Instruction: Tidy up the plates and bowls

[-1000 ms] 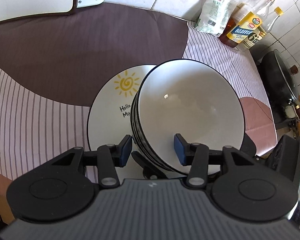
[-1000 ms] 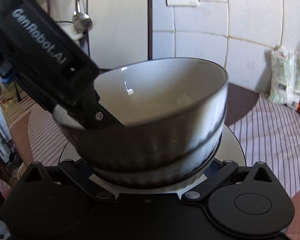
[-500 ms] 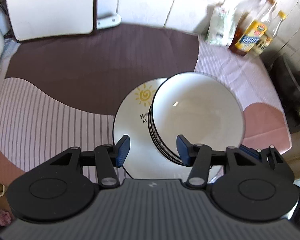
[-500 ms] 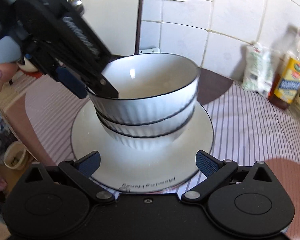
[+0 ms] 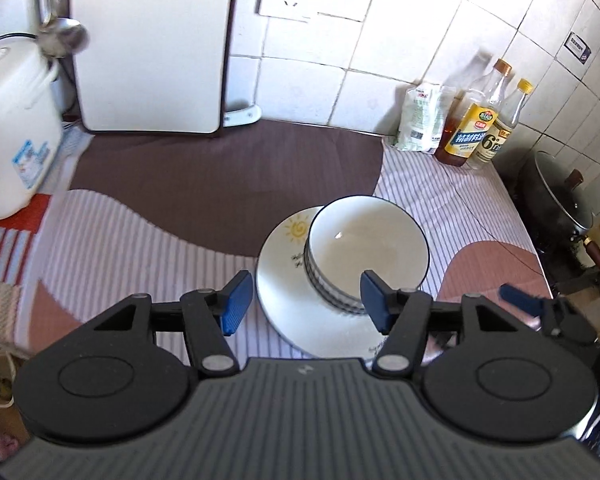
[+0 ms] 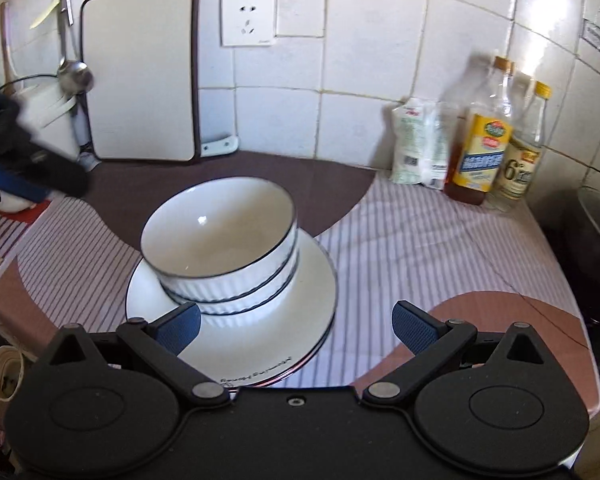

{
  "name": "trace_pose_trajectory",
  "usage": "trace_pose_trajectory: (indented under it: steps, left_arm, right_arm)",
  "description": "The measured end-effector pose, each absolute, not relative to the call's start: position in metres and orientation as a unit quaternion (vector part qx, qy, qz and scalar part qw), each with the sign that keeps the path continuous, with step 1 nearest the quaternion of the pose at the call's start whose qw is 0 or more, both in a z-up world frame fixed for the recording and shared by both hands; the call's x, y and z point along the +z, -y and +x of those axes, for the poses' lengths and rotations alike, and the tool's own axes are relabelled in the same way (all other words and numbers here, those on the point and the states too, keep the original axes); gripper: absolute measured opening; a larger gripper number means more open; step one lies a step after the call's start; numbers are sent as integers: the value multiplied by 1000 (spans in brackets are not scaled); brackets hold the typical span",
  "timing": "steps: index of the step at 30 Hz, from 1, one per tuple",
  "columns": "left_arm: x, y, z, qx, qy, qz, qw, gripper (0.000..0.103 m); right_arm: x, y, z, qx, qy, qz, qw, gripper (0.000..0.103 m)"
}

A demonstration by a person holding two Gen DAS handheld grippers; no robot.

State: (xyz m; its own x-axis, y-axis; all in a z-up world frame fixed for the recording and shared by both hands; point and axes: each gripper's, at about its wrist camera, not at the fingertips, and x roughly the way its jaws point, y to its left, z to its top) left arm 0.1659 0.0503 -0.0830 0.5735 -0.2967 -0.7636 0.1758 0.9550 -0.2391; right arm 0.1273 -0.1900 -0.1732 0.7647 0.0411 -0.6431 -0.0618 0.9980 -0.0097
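Observation:
White ribbed bowls with dark rims (image 5: 366, 248) (image 6: 220, 236) sit nested in a stack on white plates (image 5: 284, 296) (image 6: 312, 300); the top plate has a sun drawing and lettering. The stack rests on the striped cloth. My left gripper (image 5: 306, 302) is open and empty, above and in front of the stack. My right gripper (image 6: 296, 326) is open and empty, pulled back from the plates' near edge. The right gripper's blue fingertip (image 5: 520, 302) shows in the left wrist view, and the left gripper (image 6: 20, 172) shows blurred at the left of the right wrist view.
A cutting board (image 6: 140, 68) leans on the tiled wall. A white rice cooker (image 5: 12, 136) stands at the left. A seasoning bag (image 6: 418, 148) and oil bottles (image 6: 480, 136) stand at the back right. A wok (image 5: 556, 200) sits beyond the counter's right edge.
Both grippers have opened and drawn back and up from the bowl stack. The top bowl, held a second ago, now rests in the stack on the plates.

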Motion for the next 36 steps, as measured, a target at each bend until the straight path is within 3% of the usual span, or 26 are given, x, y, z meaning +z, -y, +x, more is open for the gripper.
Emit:
trace_pose_trajectory:
  steps: [5, 8, 14, 19, 36]
  left_arm:
    - [-59, -57, 140, -126, -424, -52, 896, 68]
    - [-46, -61, 129, -130, -413, -70, 899, 77]
    - [-28, -59, 106, -137, -390, -71, 908, 87]
    - [-15, -56, 84, -125, -363, -53, 922, 103]
    - [-2, -42, 32, -92, -369, 12, 925, 103]
  right_arm:
    - [-148, 207, 117, 0, -338, 25, 941, 103]
    - [-135, 207, 109, -8, -346, 5, 938, 103]
    - [-100, 205, 79, 6, -334, -6, 943, 103]
    - [-77, 209, 58, 9, -340, 2, 940, 103]
    - [-33, 240, -17, -44, -292, 20, 955, 103]
